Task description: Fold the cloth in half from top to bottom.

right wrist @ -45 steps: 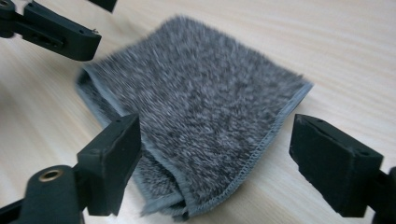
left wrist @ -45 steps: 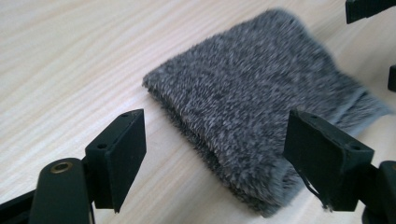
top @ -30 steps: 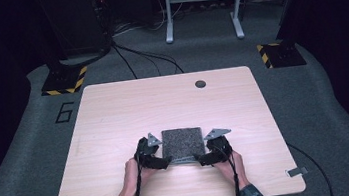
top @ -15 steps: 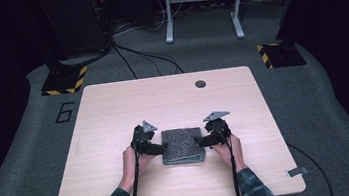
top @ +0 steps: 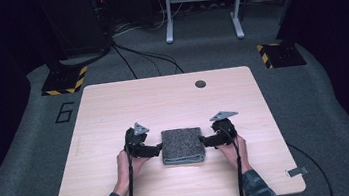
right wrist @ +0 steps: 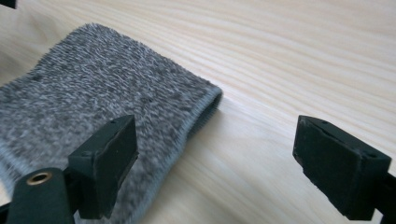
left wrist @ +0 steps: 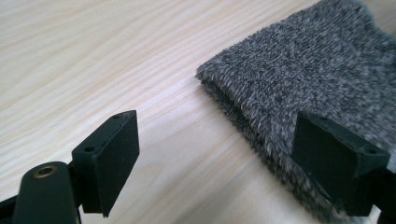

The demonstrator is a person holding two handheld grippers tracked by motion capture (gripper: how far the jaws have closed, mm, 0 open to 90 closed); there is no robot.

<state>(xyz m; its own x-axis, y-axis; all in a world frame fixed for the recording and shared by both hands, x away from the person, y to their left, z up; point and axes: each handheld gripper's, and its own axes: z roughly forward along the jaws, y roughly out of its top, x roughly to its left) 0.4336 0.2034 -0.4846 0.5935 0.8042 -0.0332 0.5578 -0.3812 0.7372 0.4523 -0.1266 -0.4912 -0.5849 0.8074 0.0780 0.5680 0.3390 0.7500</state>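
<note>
A folded grey towel (top: pixel 183 146) lies on the table (top: pixel 162 99). The left gripper (top: pixel 157 149) and right gripper (top: pixel 205 142) sit beside it, both spread wide, pinching nothing.

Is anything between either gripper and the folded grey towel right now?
Nothing visible. The folded grey towel lies flat on the table, with the left gripper and right gripper open right at its opposite sides.
</note>
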